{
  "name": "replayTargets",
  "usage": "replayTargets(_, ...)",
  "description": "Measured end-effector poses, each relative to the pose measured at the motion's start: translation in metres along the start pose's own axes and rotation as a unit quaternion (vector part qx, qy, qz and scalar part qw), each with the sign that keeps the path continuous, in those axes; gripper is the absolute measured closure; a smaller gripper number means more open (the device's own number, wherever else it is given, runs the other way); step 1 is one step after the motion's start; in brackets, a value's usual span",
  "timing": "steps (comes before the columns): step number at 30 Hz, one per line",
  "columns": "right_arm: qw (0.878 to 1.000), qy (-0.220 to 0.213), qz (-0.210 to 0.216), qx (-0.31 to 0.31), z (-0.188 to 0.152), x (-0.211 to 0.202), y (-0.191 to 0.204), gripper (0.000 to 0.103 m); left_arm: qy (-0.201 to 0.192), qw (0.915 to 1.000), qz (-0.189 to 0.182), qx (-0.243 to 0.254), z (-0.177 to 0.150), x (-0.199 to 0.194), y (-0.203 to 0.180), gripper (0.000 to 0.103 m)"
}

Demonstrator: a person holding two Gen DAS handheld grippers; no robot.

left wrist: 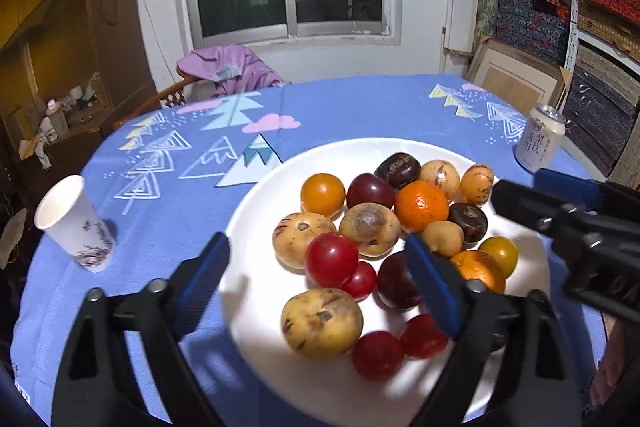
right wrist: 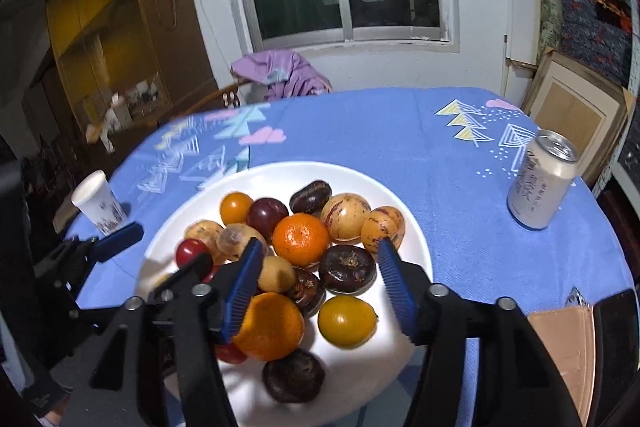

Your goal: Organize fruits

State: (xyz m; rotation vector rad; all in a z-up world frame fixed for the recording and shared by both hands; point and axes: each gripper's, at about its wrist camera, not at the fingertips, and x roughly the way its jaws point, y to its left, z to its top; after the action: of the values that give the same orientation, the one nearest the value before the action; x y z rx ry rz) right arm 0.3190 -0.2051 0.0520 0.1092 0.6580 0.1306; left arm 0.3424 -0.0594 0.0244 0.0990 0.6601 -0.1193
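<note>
Every fruit in view sits on the large round white plate (left wrist: 256,211) at the near middle of the counter (left wrist: 340,107), which is covered by a blue cloth printed with trees. They lie mixed in one loose heap, not grouped by kind: a bright orange mandarin (left wrist: 422,206) near the centre, a round red tomato-like fruit (left wrist: 331,259) to its near left, a tan speckled fruit (left wrist: 322,323) at the near edge, dark brown fruits (right wrist: 347,269) and yellow-orange ones (right wrist: 347,321) scattered between.

If organizing means sorting by type or colour, that sorting does not show here; if it means gathering them on one plate, they already lie so. The pictures fit either reading.

The left gripper (left wrist: 316,267) hangs over the near left of the heap, fingers apart and empty. The right gripper (right wrist: 320,287) hovers over the near right fruits, fingers also spread, gripping nothing.

A white paper cup (left wrist: 72,223) stands far left, a pale drink can (right wrist: 542,183) far right.
</note>
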Motion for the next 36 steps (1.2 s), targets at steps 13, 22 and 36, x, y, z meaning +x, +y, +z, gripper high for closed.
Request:
replayTargets(13, 0.999, -0.037, -0.03, -0.001, -0.072, -0.087, 0.006, 0.003, 0.019, 0.9987, -0.024, -0.041, -0.054, -0.077, 0.021, 0.004)
replayTargets(22, 0.998, -0.042, -0.045, 0.004, -0.126, -0.117, 0.001, 0.003, 0.024, 0.9993, -0.017, -0.024, -0.095, -0.115, 0.014, 0.004)
replayTargets(36, 0.998, -0.029, -0.049, 0.01, -0.135, -0.115, -0.002, 0.003, 0.01, 0.9997, -0.016, -0.012, -0.103, -0.129, 0.01, 0.004)
